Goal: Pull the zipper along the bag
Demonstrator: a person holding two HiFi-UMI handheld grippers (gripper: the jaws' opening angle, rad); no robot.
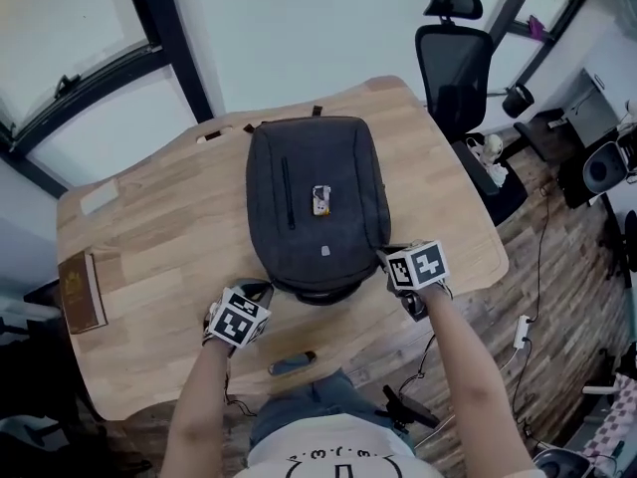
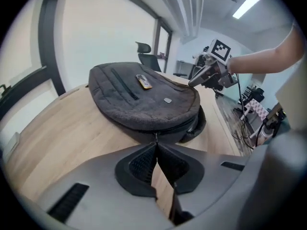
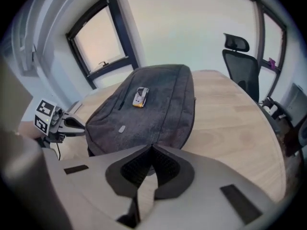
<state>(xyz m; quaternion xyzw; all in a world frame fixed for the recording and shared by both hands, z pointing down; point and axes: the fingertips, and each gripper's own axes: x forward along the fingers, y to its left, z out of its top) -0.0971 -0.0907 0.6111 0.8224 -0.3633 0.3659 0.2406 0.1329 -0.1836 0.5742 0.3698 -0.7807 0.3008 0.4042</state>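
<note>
Zipper pull (image 2: 154, 137), small and metal, on soft dark grey fabric backpack (image 1: 317, 202), is pinched by the closed left gripper (image 2: 155, 143). The fabric is likely limp, and the closed right gripper (image 3: 152, 148) is set at the near-right edge.

A light wooden table (image 1: 169, 217) with rounded edges is set in a bright office. Beyond the table, large pale windows (image 1: 70, 38) are held in dark frames, and daylight is admitted through them. At the table's far right corner, a black office chair (image 1: 453, 63) is placed. To the right of the table, a wood-plank floor (image 1: 528, 217) is crossed by cables (image 1: 542, 257). Above the table, a long ceiling light (image 2: 248, 5) is lit.
</note>
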